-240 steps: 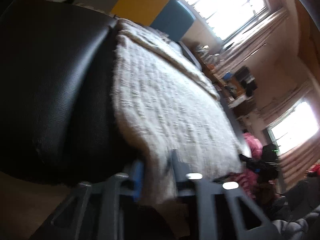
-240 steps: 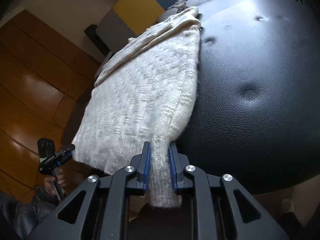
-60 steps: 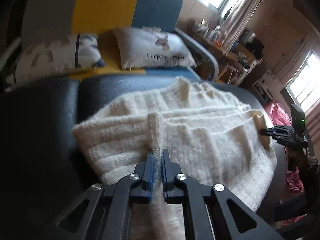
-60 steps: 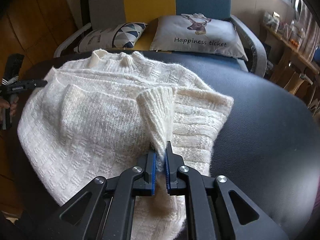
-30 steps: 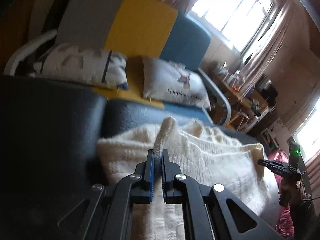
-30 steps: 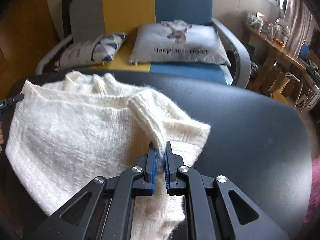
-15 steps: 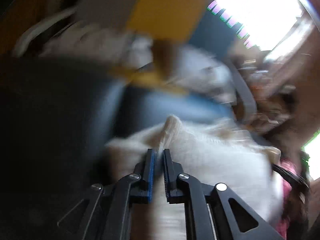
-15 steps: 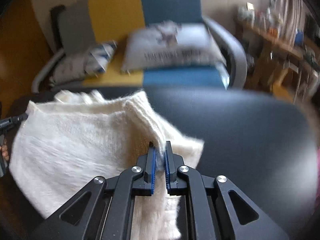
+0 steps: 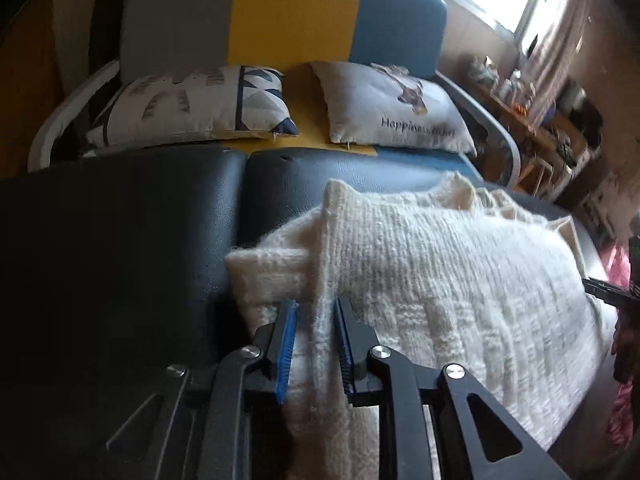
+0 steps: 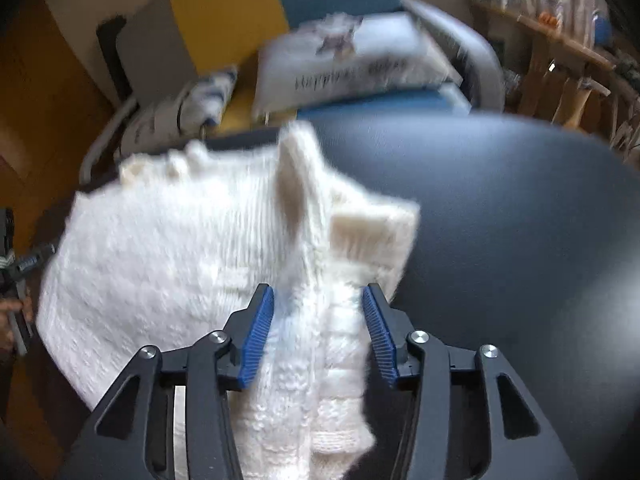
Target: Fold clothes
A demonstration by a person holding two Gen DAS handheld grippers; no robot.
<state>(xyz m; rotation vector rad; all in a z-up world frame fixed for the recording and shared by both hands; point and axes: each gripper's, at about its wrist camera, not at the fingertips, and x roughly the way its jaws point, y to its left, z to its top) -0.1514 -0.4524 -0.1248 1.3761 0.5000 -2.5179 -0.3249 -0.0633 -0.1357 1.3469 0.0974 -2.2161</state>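
Observation:
A cream knitted sweater (image 9: 440, 280) lies folded over on a black padded surface (image 9: 120, 248). My left gripper (image 9: 316, 312) is over its left edge; the jaws are opening and a raised ridge of knit still stands between the blue pads (image 9: 286, 344), which no longer press on it. In the right wrist view the same sweater (image 10: 168, 264) spreads leftwards. My right gripper (image 10: 318, 300) is opening wide over the sweater's right edge, with the folded hem loose between its fingers. The black surface (image 10: 520, 260) fills the right side.
Behind the black surface stands a grey, yellow and blue sofa (image 9: 292, 12) with two printed cushions (image 9: 392, 108). A cluttered wooden shelf (image 9: 540, 120) lines the right wall. The other gripper and a hand show at the frame edge (image 9: 624, 304), likewise at the left (image 10: 16, 280).
Both grippers, shut on pinched knit half a second ago, have opened and sunk toward the sweater. The lifted folds have slumped back onto the garment.

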